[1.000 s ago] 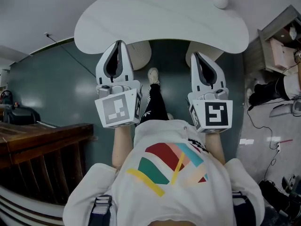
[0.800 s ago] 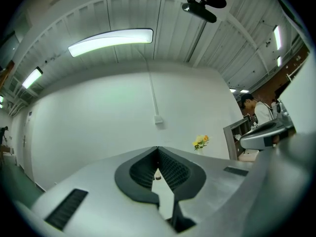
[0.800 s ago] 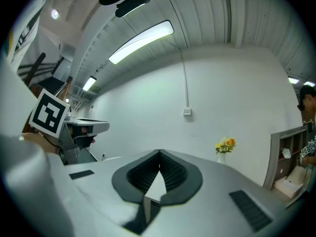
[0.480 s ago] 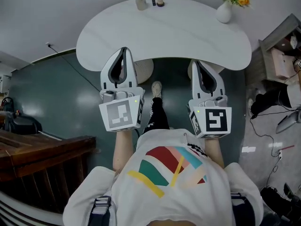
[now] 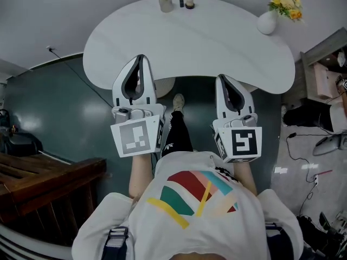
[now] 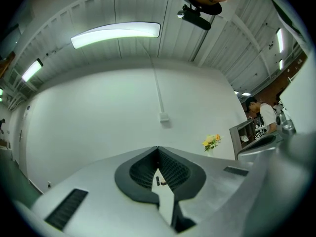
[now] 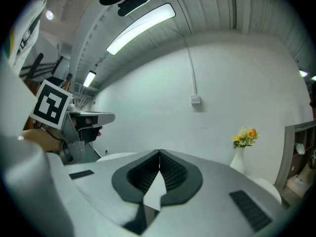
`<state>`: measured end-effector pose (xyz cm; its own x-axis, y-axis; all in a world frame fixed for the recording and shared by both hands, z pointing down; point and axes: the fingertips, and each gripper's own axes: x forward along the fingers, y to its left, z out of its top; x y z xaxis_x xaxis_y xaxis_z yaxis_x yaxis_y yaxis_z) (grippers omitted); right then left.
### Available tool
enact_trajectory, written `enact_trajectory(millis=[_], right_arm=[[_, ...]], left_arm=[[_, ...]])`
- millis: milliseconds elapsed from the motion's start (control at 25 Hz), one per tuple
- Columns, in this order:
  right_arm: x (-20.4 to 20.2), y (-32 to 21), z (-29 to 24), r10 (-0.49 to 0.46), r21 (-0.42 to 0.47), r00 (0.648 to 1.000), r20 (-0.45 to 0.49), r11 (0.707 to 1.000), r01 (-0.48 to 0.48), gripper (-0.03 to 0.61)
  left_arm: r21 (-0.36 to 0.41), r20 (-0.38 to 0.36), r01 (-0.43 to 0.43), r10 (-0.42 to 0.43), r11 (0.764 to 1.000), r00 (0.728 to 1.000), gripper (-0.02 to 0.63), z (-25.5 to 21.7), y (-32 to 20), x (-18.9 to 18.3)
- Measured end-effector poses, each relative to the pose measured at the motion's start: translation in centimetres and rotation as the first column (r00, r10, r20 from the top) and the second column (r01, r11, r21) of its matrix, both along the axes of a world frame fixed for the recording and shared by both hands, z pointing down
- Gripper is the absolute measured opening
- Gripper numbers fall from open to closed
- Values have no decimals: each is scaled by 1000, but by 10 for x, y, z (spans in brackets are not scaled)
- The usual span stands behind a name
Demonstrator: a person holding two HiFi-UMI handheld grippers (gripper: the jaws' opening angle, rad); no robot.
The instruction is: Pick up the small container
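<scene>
Small container (image 5: 166, 4) set well beyond the fingers, at the far edge of the counter (image 5: 217, 37).
The left gripper (image 5: 140, 57) and right gripper (image 5: 221, 78) are held level, fingers pressed together and empty, likely shut only for the approach.

Curved white table (image 5: 217, 42) stands on teal floor (image 5: 65, 112) by white wall (image 6: 98, 122).

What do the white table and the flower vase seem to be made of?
The table looks like matte white laminate or painted wood: smooth, seamless, little glare. The vase is probably ceramic: opaque white, rounded, though plastic is possible.
</scene>
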<state>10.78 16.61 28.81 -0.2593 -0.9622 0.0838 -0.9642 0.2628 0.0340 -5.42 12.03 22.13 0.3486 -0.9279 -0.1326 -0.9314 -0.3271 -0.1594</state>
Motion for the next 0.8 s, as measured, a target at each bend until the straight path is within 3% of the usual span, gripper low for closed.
enact_trajectory(millis=[280, 440, 800], right_arm=[[-16, -48, 6, -21, -10, 1000, 8, 1000, 21, 12], [-26, -72, 14, -27, -23, 1000, 6, 999, 27, 12], [-16, -134, 28, -5, -37, 1000, -25, 999, 4, 12]], left_arm=[[-22, 0, -9, 9, 1000, 1000, 15, 6, -41, -5], [-22, -36, -23, 22, 1000, 999, 15, 9, -66, -11], [-30, -60, -30, 29, 999, 998, 15, 28, -136, -9]])
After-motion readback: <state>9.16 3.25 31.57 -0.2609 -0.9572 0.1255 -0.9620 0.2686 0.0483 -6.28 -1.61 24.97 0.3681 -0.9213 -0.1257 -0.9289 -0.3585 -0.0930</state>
